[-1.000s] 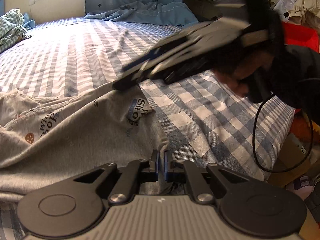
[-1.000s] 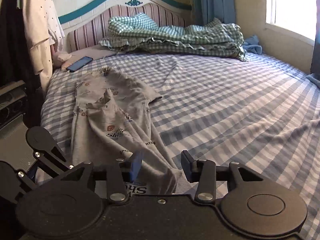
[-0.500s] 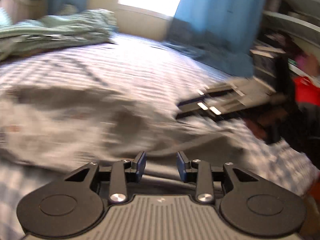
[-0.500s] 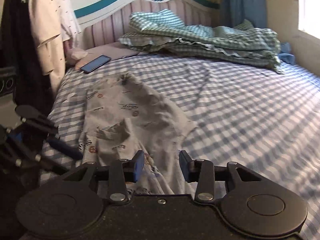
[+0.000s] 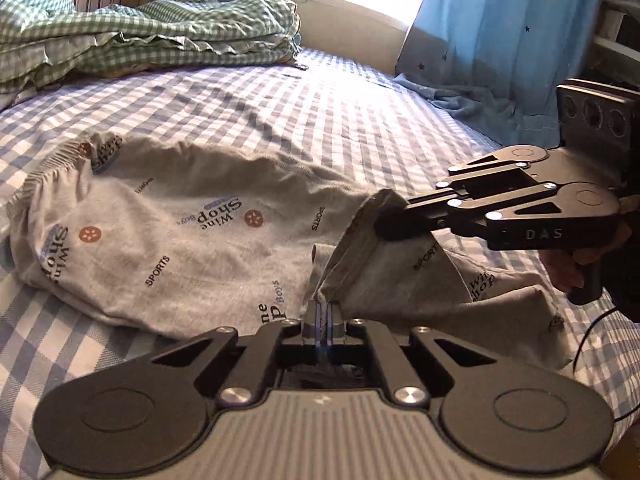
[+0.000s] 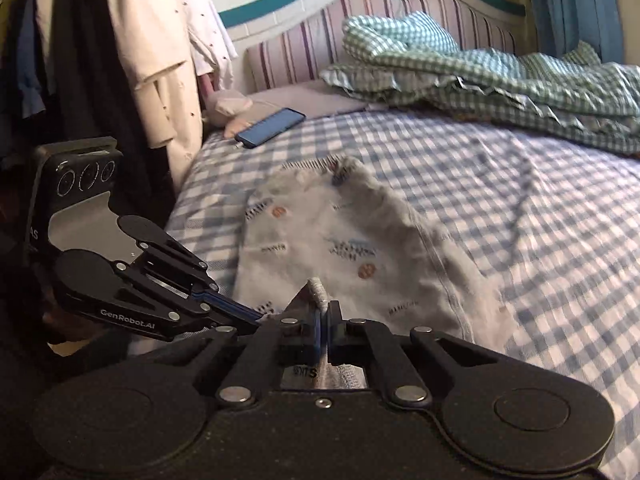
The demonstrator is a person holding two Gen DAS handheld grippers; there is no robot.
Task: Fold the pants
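**Pants pinched at the hem end, both grippers clamped**

Pants (image 5: 168,236) lie across the checked bed sheet (image 5: 304,120), grey knit with small printed words and dots, the elastic waistband toward the headboard (image 6: 360,4) and the leg ends lifted near me. I judge them light, soft and floppy: they will sag and wrinkle between any two grip points, and thin jersey can slide out of a shallow pinch. The hems and the waistband are the sensible places to take hold, since the stitched edges give the pads something thicker to bite.

My left gripper (image 5: 323,316) has its jaws together on a bunched fold of leg fabric, which rises in a tent right from the fingertips. My right gripper (image 6: 322,320) is likewise closed tight, with a small ribbed tuft of hem poking up between its pads (the same gripper shows from the side in the left view, biting the leg opening). The two grips sit near each other, the cloth between them slack.

A phone (image 6: 270,127) and a green gingham quilt (image 6: 500,76) lie further up the bed, well apart from the pants.
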